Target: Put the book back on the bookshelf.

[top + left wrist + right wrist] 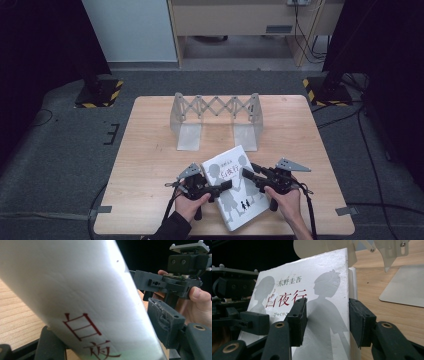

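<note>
Between left tongs (227,185) and right tongs (246,174), each part-closed and pinching an opposite edge of the tilted book (236,210), short of the rack (215,107): may slip or twist down onto the table (150,150) if either shallow bite loosens.

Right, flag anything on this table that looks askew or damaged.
The book lies skewed to the table edges, near the front edge, between both grippers. In the left gripper view, the pad face on one dark jaw looks chipped and rough. The rack stands straight; nothing spilled.
</note>
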A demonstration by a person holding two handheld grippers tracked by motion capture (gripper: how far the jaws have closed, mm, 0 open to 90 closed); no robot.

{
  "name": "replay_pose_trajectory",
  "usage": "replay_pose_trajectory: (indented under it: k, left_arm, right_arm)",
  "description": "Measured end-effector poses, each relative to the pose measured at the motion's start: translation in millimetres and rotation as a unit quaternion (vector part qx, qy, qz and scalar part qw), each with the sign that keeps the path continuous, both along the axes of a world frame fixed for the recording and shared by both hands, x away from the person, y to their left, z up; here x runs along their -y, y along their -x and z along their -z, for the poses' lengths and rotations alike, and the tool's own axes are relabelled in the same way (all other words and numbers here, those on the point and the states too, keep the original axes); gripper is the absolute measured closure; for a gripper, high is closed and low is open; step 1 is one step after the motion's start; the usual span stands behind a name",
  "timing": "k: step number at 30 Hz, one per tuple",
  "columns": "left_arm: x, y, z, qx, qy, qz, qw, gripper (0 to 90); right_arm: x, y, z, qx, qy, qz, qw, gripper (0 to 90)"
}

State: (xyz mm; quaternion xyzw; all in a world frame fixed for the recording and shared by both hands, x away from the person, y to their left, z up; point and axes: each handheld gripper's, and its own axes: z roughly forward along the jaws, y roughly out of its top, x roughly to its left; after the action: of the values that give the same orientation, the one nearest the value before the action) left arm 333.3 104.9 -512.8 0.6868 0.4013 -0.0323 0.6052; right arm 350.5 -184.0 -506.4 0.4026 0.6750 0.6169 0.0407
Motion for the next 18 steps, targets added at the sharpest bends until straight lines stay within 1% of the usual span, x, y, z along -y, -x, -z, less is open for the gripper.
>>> replay_pose_trajectory:
  k: [2,5,11,13,17,18]
  left_arm:
    - [0.8,0.1,-1.4,0.003,-0.002,-0.002,1.0,33.3]
    - [2.1,-0.7,-4.0,0.007,-0.005,-0.007,0.9999,33.2]
    - [3.6,-4.5,-5.1,0.003,0.006,-0.024,0.9997,33.8]
    - [3.7,-5.4,-5.2,0.003,0.008,-0.025,0.9997,34.1]
    - [2.7,-8.1,-8.8,0.004,0.013,-0.017,0.9998,38.0]
    - [2.0,-9.1,-9.6,0.001,0.019,-0.014,0.9997,39.3]
  right_arm:
    - [-0.3,0.6,0.6,0.002,-0.009,0.005,0.9999,53.4]
    - [-0.1,1.0,-0.9,0.009,-0.012,0.009,0.9999,53.8]
    - [-0.6,2.0,-2.5,0.022,-0.012,0.018,0.9995,54.4]
    - [-0.5,1.7,-2.4,0.022,-0.013,0.02,0.9995,54.4]
    - [1.4,0.5,-2.6,0.018,-0.017,0.02,0.9995,54.2]
    - [2.5,0.0,-2.9,0.017,-0.019,0.019,0.9995,54.2]
